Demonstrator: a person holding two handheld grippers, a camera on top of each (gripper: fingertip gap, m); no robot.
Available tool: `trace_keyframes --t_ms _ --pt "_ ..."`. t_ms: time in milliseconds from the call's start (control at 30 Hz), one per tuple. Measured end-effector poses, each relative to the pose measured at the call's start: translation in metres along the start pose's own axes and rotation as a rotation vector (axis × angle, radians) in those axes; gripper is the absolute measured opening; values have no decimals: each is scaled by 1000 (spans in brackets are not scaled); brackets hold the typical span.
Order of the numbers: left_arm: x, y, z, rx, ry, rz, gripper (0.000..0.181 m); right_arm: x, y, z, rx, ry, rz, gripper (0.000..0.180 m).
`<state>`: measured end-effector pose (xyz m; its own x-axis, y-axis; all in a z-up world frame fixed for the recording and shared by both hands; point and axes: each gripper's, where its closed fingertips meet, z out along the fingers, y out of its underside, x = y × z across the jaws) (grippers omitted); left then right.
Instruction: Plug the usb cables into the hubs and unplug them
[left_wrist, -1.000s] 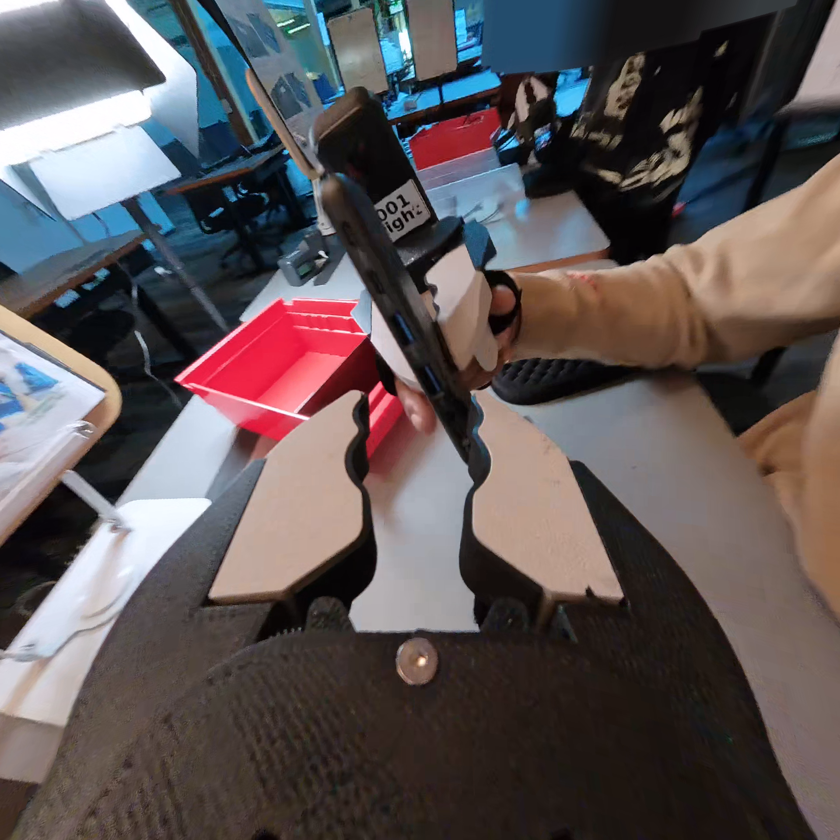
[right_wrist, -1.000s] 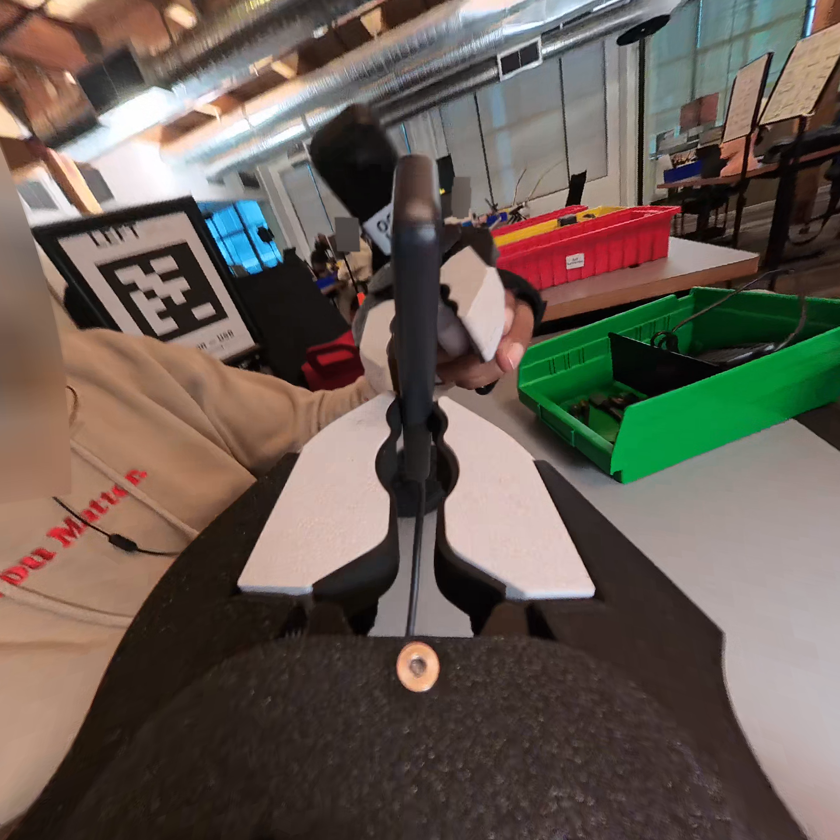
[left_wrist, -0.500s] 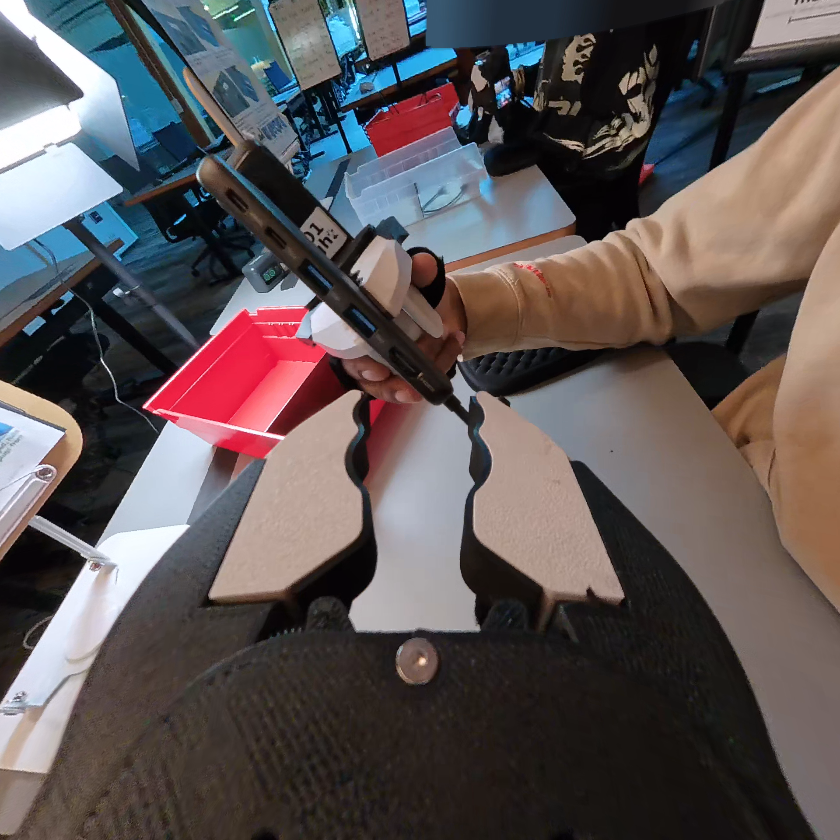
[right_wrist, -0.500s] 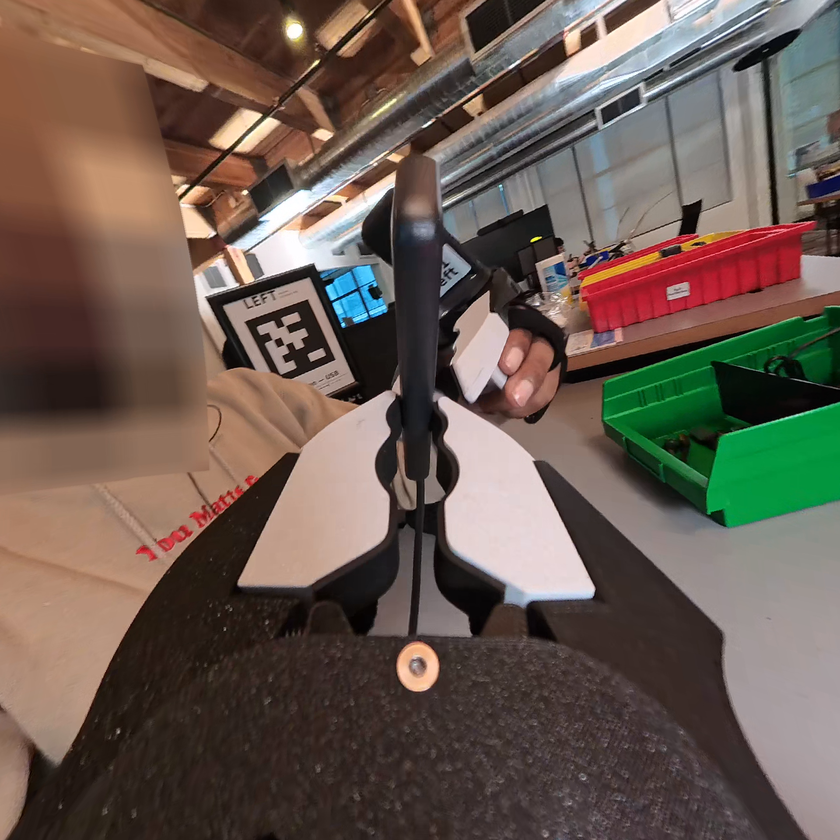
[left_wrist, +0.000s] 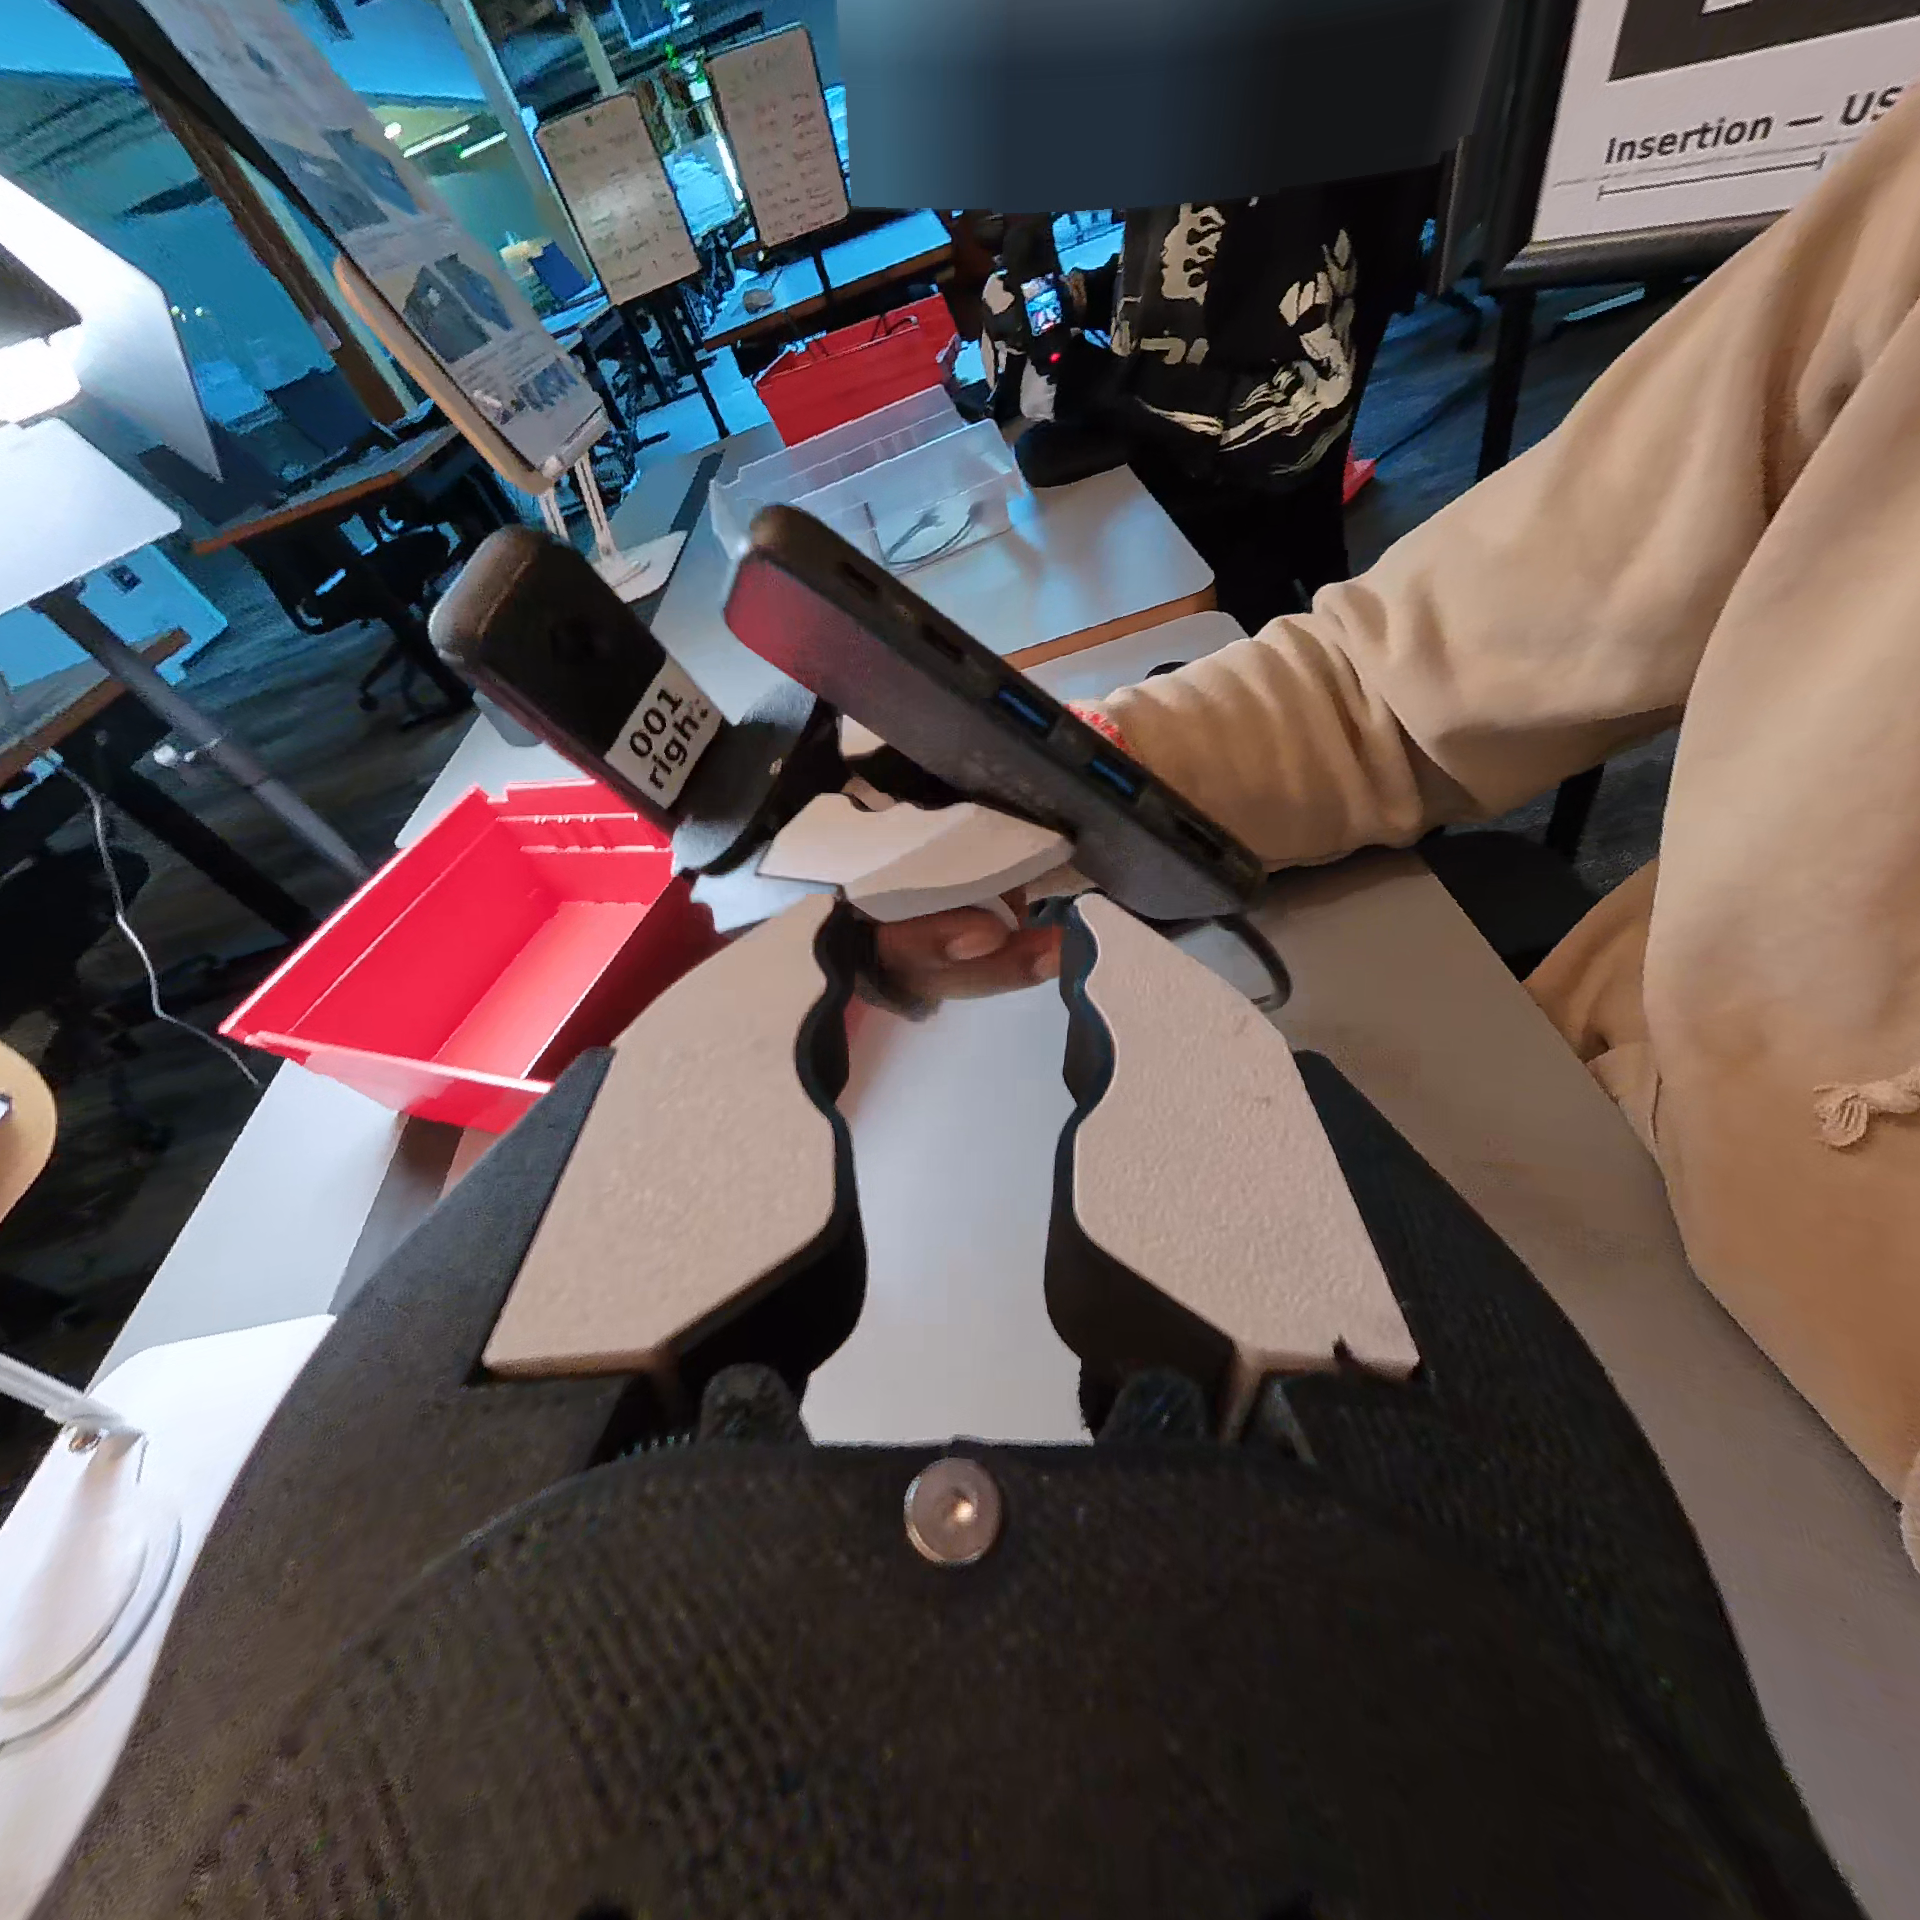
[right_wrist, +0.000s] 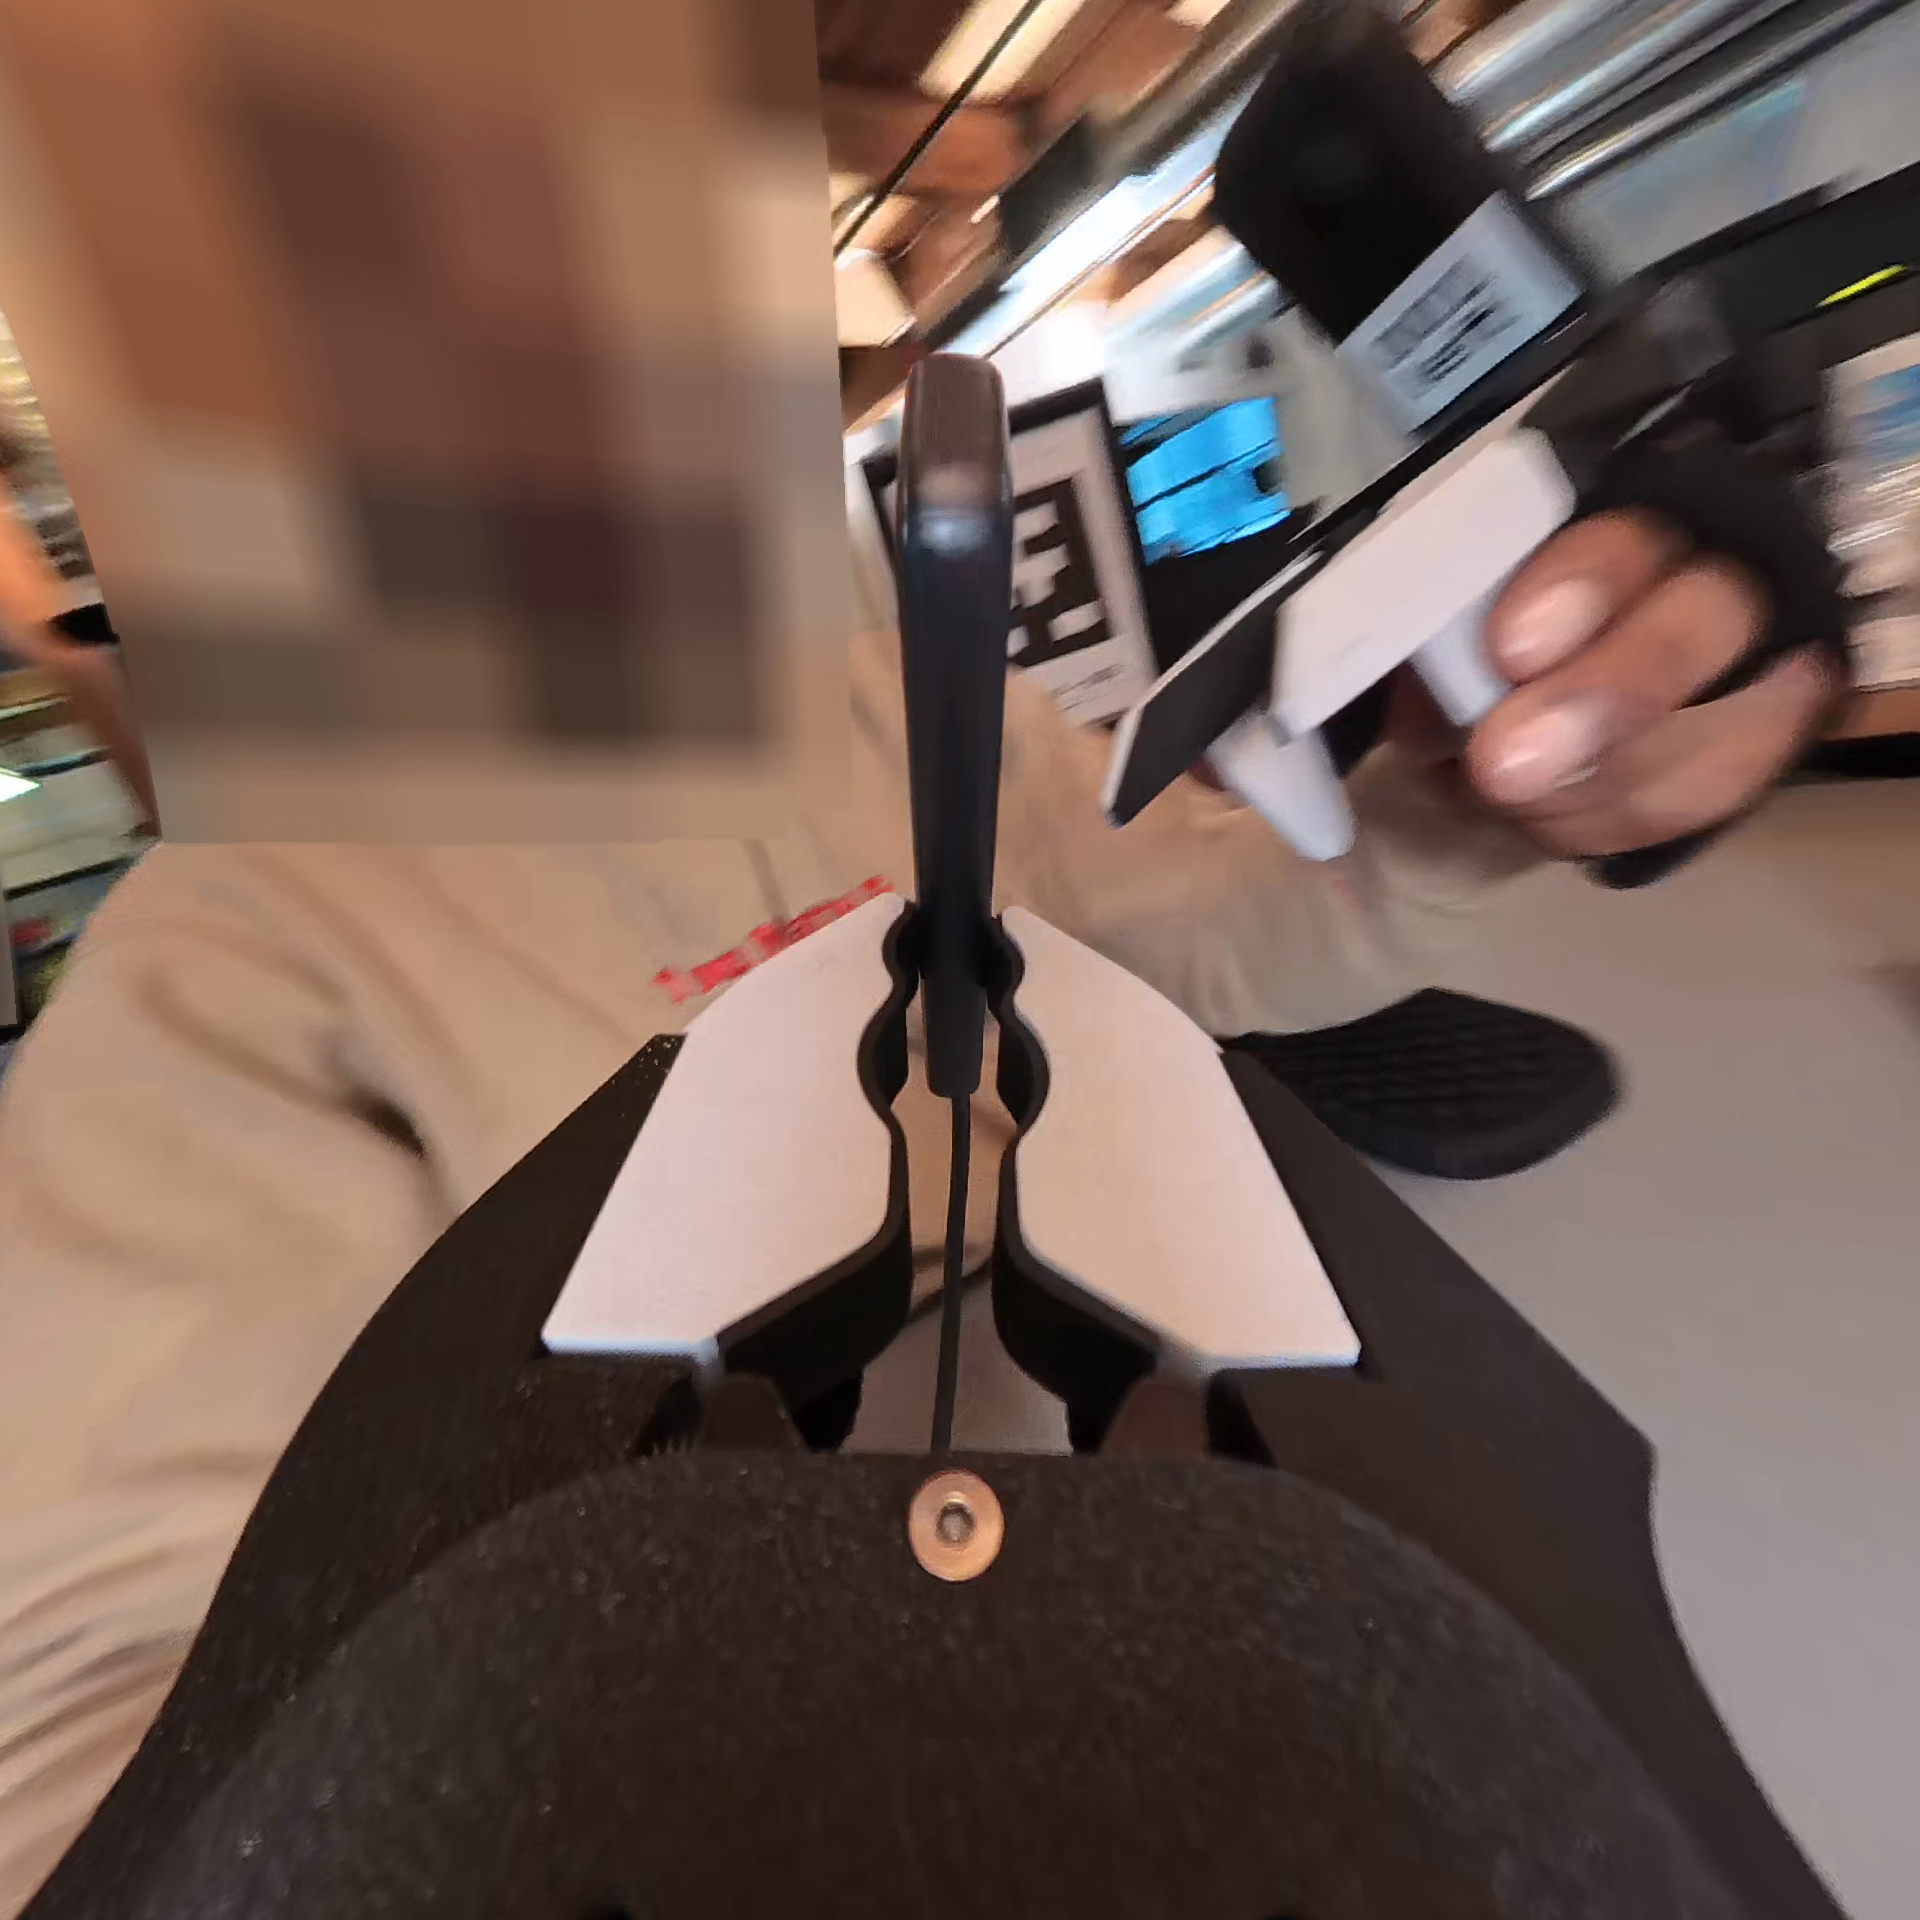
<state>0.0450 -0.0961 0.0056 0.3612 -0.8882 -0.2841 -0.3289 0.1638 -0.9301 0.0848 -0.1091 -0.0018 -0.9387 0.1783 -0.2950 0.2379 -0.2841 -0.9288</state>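
A slim dark grey hub (left_wrist: 977, 717) with a row of ports along its edge is held in the air, tilted up to the left. My right gripper (left_wrist: 1023, 868) is shut on its lower end; a hand holds that gripper. In the right wrist view the hub (right_wrist: 951, 623) stands edge-on out of my shut right gripper (right_wrist: 951, 940), and its thin black cable (right_wrist: 951, 1247) runs back between the fingers. My left gripper (left_wrist: 951, 930) is open and empty, just below and in front of the hub. It shows blurred in the right wrist view (right_wrist: 1247, 769), to the right of the hub.
A red bin (left_wrist: 468, 977) sits on the white table (left_wrist: 935, 1195) to the left. A clear bin (left_wrist: 883, 488) stands on a farther table. A person's beige sleeve (left_wrist: 1507, 644) fills the right side. A black mesh pad (right_wrist: 1423, 1081) lies on the table.
The right gripper has swung the hub from near upright to a low tilt and lifted its lower end away from my left fingertips. The left gripper stays open and now sits to the hub's right.
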Motion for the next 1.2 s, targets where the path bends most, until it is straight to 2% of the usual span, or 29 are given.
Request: trace_keyframes --t_ms 200,400,500,600,800,933,1000,1067,1200 --pt "6 1 6 -1 30 5 42 -11 19 15 -82 -127 60 11" --pt "8 0 3 7 48 -14 45 3 23 10 -86 -55 85 11" --pt "1 5 3 -21 25 -68 45 21 15 2 -40 70 47 11" --pt "-5 11 6 -31 15 -141 44 43 3 -10 -8 270 -57 12" --pt "-31 40 8 -155 -128 -124 34 68 -23 -25 -62 666 -427 12" --pt "-47 58 4 -228 -224 -49 25 68 -40 -30 -142 867 -685 12" --pt "-50 53 3 -183 -245 0 14 65 -44 -28 -192 921 -796 12" --pt "-52 47 0 -147 -276 85 14 64 -45 -24 -248 959 -880 12" --pt "-59 55 -8 -182 -367 315 13 73 -34 -25 -448 1087 -1046 14"
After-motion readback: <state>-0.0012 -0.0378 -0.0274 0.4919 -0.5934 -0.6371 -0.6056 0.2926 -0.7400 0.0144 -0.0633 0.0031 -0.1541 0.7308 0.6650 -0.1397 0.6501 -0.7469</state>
